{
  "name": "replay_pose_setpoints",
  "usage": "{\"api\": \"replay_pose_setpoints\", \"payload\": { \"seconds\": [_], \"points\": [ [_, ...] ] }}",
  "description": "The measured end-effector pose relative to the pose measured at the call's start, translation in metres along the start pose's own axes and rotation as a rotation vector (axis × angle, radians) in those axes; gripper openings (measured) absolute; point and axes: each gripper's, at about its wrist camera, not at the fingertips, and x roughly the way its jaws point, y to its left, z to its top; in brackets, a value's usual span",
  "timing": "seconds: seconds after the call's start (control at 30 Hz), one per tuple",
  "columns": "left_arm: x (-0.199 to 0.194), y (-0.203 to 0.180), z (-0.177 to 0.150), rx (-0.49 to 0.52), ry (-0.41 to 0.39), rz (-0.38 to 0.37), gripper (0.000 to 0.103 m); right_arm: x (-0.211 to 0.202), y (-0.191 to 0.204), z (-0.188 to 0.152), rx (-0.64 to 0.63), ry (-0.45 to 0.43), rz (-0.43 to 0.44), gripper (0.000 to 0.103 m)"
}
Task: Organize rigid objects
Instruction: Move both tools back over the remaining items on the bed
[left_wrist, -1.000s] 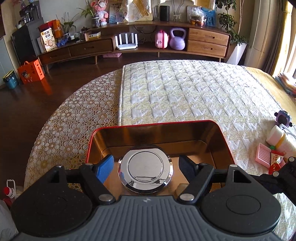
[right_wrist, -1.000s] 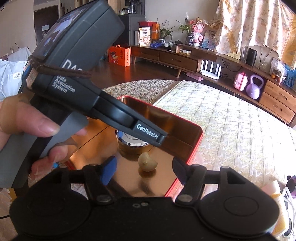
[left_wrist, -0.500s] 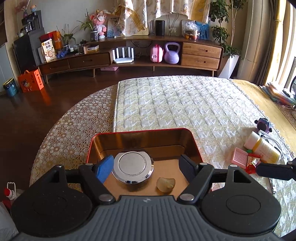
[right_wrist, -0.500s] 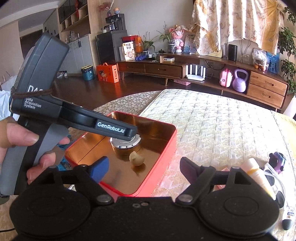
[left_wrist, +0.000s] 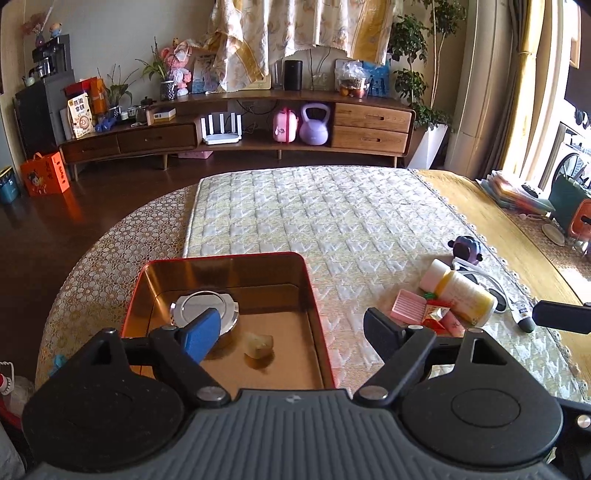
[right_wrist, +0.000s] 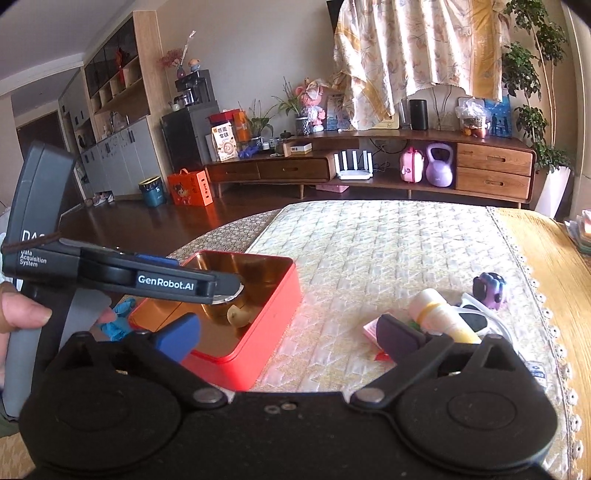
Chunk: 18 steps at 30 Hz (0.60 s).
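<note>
A red tin (left_wrist: 317, 295) (right_wrist: 275, 317) with a gold inside sits on the quilted table. In it lie a round chrome disc (left_wrist: 205, 306) and a small pale yellow lump (left_wrist: 258, 345) (right_wrist: 238, 315). My left gripper (left_wrist: 291, 328) hangs over the tin's near right part, jaws opening, nothing between them. My right gripper (right_wrist: 288, 332) is over the tin's right wall, jaws opening wide and empty. To the right lie a yellow bottle with a white cap (left_wrist: 458, 291) (right_wrist: 441, 314), a pink ribbed piece (left_wrist: 408, 304), a red packet (left_wrist: 437, 314) and a purple toy (left_wrist: 465, 249) (right_wrist: 491, 290).
A pen-like tool (left_wrist: 522, 317) and a white cable (left_wrist: 480, 273) lie by the bottle. The table's yellow edge with a fringe (right_wrist: 554, 332) runs along the right. Stacked papers (left_wrist: 513, 192) sit far right. A hand (right_wrist: 22, 314) holds the left gripper's body (right_wrist: 110, 277).
Both grippers have pulled back and up from the tin and shifted right. Both jaws have spread wider. The yellow lump now lies loose in the tin beside the disc.
</note>
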Motion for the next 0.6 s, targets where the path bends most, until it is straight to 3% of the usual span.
{"api": "replay_pose_setpoints", "payload": {
  "seconds": [0.6],
  "points": [
    [-0.002,-0.080,-0.036,0.025,-0.051,-0.116,0.087,-0.051,-0.077,-0.047,0.069,-0.015,-0.156,0.103]
  ]
}}
